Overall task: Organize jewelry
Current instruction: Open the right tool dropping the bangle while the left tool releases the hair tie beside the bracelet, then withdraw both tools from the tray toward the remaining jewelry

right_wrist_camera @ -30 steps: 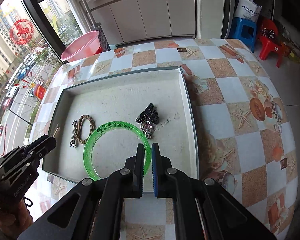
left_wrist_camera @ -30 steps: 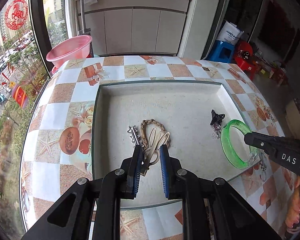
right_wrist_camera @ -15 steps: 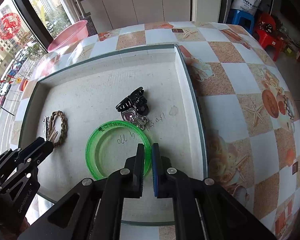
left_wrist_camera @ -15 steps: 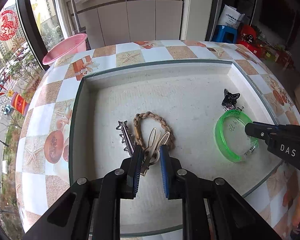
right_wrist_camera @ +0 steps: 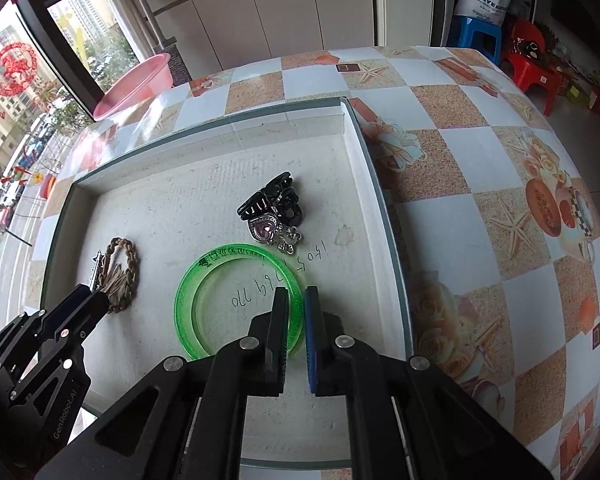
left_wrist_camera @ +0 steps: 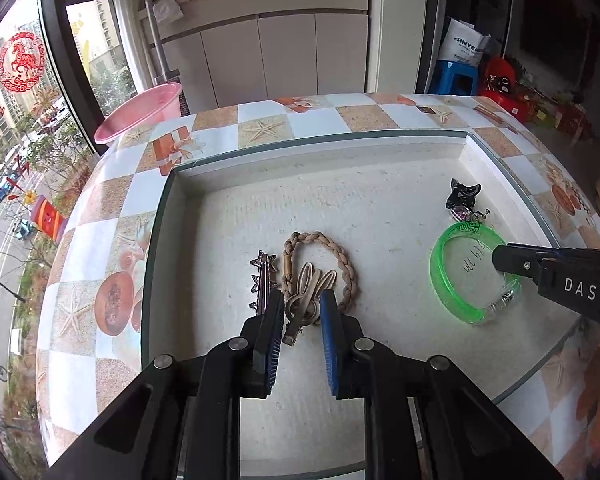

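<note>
Left gripper (left_wrist_camera: 300, 304) low over the tray, jaws apart, straddling the clip end of a beige rabbit-ear hair clip (left_wrist_camera: 310, 294); contact can't be told. Clip's long axis runs near to far, ears pointing away from the gripper, lying across a braided tan bracelet (left_wrist_camera: 320, 258). Just left of it a silver star hairpin (left_wrist_camera: 264, 280), long axis also near-far, star tip at the far end.

Right gripper (right_wrist_camera: 296, 304) has jaws close together, clamped on the near-right rim of the green bangle (right_wrist_camera: 236, 296), one finger inside the ring, one outside. Bangle lies flat on the tray floor, handwriting visible through its middle.

Beyond the bangle, a black claw clip (right_wrist_camera: 270, 200) with a purple heart charm (right_wrist_camera: 266, 230) touching its near side.

All pieces sit in a shallow white tray (right_wrist_camera: 160, 200) with a glass-edged rim, on a bench (right_wrist_camera: 480, 160) covered in checkered starfish-print cloth. Far back: pink basin (left_wrist_camera: 140, 110), white cabinets (left_wrist_camera: 284, 52), window with a red horse decal (left_wrist_camera: 20, 62), blue stool (right_wrist_camera: 478, 34), red chair (right_wrist_camera: 536, 68).
</note>
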A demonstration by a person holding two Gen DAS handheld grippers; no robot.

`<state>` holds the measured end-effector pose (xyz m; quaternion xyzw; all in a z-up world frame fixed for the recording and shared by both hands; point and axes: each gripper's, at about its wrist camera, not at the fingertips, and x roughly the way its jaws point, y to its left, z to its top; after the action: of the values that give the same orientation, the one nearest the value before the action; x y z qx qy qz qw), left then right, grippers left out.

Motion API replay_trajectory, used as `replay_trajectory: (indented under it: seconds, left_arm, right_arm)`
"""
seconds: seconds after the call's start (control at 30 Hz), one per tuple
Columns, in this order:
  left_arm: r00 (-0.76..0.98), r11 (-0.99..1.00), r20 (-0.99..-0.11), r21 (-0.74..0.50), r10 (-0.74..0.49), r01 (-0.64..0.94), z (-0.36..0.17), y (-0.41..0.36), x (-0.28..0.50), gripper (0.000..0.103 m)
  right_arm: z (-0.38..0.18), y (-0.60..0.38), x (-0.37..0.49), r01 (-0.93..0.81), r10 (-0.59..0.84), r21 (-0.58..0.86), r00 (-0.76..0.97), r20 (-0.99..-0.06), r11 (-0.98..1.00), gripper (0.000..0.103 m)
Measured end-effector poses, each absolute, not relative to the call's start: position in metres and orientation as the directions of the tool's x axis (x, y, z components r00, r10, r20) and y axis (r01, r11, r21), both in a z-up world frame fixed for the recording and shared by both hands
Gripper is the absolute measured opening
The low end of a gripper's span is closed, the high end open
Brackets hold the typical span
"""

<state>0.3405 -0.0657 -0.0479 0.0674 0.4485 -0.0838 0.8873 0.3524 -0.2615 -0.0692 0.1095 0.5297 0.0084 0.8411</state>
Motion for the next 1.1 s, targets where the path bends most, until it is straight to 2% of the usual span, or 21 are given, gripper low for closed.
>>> replay_trajectory:
  seconds: [0.1,0.13,0.17,0.2,0.23,0.5,0.53,0.57,0.6,0.67,0.73,0.83,1.03,1.1]
  left_arm:
    - [0.599,0.979,-0.796,0.040,-0.089,0.199,-0.042,-0.063,0.338,0.032]
    - [0.604,0.979,-0.792,0.041,-0.090,0.199,-0.040,-0.063,0.337,0.032]
    - [0.608,0.979,-0.789,0.041,-0.091,0.200,-0.039,-0.063,0.337,0.032]
    - [0.611,0.978,-0.786,0.042,-0.094,0.203,-0.038,-0.063,0.336,0.032]
    - [0.614,0.978,-0.784,0.042,-0.094,0.204,-0.037,-0.063,0.335,0.032]
    - [0.634,0.982,-0.764,0.005,-0.119,0.190,-0.020,-0.052,0.321,0.032]
    - [0.636,0.981,-0.761,-0.001,-0.125,0.192,-0.018,-0.050,0.318,0.041]
    - [0.637,0.982,-0.760,-0.006,-0.129,0.191,-0.015,-0.048,0.314,0.085]
    - [0.648,0.984,-0.751,-0.012,-0.127,0.179,-0.012,-0.045,0.309,0.101]
    - [0.688,0.985,-0.714,-0.016,-0.130,0.170,-0.004,-0.039,0.294,0.103]
    - [0.687,0.983,-0.714,-0.012,-0.137,0.183,-0.001,-0.036,0.285,0.103]
    - [0.691,0.984,-0.709,-0.027,-0.142,0.174,0.003,-0.027,0.270,0.103]
    - [0.683,0.983,-0.714,-0.043,-0.154,0.177,0.000,-0.012,0.239,0.103]
    - [0.674,0.982,-0.721,-0.046,-0.160,0.184,-0.003,-0.009,0.230,0.103]
  right_arm:
    - [-0.067,-0.262,0.351,0.101,0.160,0.227,0.447,-0.880,0.969,0.010]
    - [-0.066,-0.262,0.349,0.101,0.171,0.240,0.452,-0.876,0.965,0.016]
    - [-0.064,-0.262,0.348,0.101,0.181,0.252,0.456,-0.871,0.962,0.033]
    - [-0.062,-0.262,0.347,0.101,0.188,0.262,0.462,-0.867,0.960,0.045]
    - [-0.059,-0.262,0.344,0.100,0.190,0.267,0.473,-0.860,0.958,0.062]
    - [-0.029,-0.262,0.320,0.084,0.203,0.293,0.544,-0.814,0.952,0.064]
    - [-0.026,-0.263,0.315,0.083,0.204,0.297,0.552,-0.808,0.951,0.066]
    - [-0.023,-0.264,0.311,0.083,0.206,0.302,0.559,-0.803,0.950,0.067]
    - [-0.020,-0.264,0.305,0.083,0.209,0.307,0.565,-0.798,0.948,0.068]
    - [-0.015,-0.265,0.294,0.085,0.213,0.317,0.576,-0.789,0.945,0.070]
    - [-0.011,-0.267,0.283,0.086,0.214,0.323,0.586,-0.782,0.942,0.070]
    - [-0.005,-0.268,0.266,0.082,0.213,0.323,0.597,-0.773,0.943,0.080]
    - [0.001,-0.264,0.231,0.054,0.227,0.324,0.608,-0.761,0.944,0.081]
    - [0.001,-0.262,0.220,0.045,0.235,0.330,0.613,-0.754,0.943,0.087]
